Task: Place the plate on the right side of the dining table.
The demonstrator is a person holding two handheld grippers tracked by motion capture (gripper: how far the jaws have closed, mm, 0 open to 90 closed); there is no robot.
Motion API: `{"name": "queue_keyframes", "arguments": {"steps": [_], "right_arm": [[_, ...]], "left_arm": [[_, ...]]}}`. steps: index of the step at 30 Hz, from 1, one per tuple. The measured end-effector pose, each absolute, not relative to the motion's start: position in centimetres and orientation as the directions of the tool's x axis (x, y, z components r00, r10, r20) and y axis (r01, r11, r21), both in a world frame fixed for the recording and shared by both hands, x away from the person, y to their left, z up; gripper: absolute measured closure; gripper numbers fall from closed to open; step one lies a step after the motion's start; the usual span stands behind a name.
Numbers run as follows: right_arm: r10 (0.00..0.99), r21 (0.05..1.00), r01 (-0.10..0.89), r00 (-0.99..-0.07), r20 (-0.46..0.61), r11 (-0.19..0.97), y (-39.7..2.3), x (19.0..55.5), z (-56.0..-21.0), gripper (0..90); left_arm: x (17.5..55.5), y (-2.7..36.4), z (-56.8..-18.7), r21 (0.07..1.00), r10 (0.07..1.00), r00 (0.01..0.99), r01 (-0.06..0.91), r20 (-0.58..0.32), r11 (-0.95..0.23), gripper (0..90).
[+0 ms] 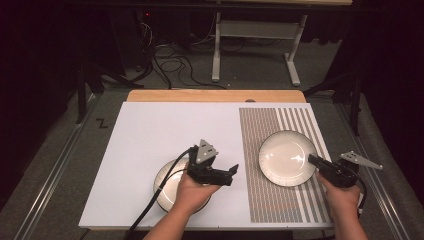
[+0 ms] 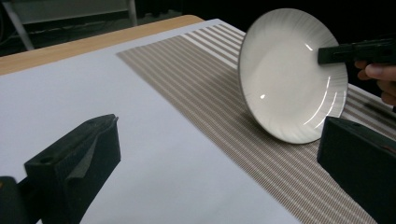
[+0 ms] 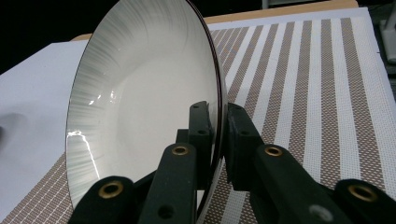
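The right gripper point(image 1: 314, 161) had its fingers point(image 3: 201, 135) clamped on the near rim of a white plate point(image 1: 286, 157), one finger inside the bowl and one under it, so the plate sat tilted above the striped mat point(image 1: 260, 190) on the right part of the surface point(image 1: 145, 130). The left gripper point(image 1: 233, 171) hung over a second plate point(image 1: 165, 182) lying flat on the white part, its fingers point(image 2: 74, 163) spread wide with nothing between them, aimed toward the held plate. The held plate lay to the left gripper's right, well apart. Open surface stretched beyond both plates; the mat's right edge ran close to the surface's edge.
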State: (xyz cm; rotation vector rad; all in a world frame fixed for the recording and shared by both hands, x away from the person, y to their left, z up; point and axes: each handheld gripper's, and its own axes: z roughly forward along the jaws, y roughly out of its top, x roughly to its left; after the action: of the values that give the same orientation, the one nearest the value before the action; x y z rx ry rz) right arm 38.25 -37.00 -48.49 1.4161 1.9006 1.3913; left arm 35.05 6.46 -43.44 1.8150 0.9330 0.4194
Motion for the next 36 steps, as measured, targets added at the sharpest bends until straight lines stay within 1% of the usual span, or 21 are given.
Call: {"name": "queue_keyframes", "arguments": {"steps": [6,13,16,19,25,29,36], "right_arm": [[0.884,0.865,0.502,-0.402,0.24,-0.006,-37.0,38.4,-48.6,83.6],[0.895,0.852,0.523,-0.376,0.241,-0.009,-37.0,38.7,-48.9,82.5],[0.9,0.844,0.536,-0.363,0.241,-0.01,-37.0,39.0,-49.1,81.6],[0.906,0.836,0.549,-0.347,0.244,-0.014,-37.0,39.2,-49.2,80.8],[0.913,0.832,0.555,-0.331,0.238,-0.015,-36.7,39.5,-49.3,80.3],[0.925,0.815,0.579,-0.302,0.23,-0.014,-36.6,39.8,-49.4,78.6],[0.936,0.791,0.612,-0.26,0.236,-0.029,-36.5,40.1,-49.6,77.3]], "left_arm": [[34.0,11.6,-43.9,0.904,0.783,0.609,0.396,-0.127,-0.161,0.2],[32.7,18.0,-44.3,0.907,0.83,0.544,0.4,-0.12,-0.132,0.1],[32.1,20.4,-44.6,0.905,0.844,0.522,0.407,-0.12,-0.123,0.2],[31.6,21.9,-45.0,0.905,0.852,0.511,0.408,-0.115,-0.122,0.2],[30.9,24.3,-46.1,0.905,0.86,0.488,0.417,-0.148,-0.081,0.7],[30.5,24.6,-46.3,0.909,0.86,0.49,0.408,-0.144,-0.08,0.7],[30.1,25.4,-46.1,0.921,0.853,0.494,0.387,-0.166,-0.045,0.7]]}}
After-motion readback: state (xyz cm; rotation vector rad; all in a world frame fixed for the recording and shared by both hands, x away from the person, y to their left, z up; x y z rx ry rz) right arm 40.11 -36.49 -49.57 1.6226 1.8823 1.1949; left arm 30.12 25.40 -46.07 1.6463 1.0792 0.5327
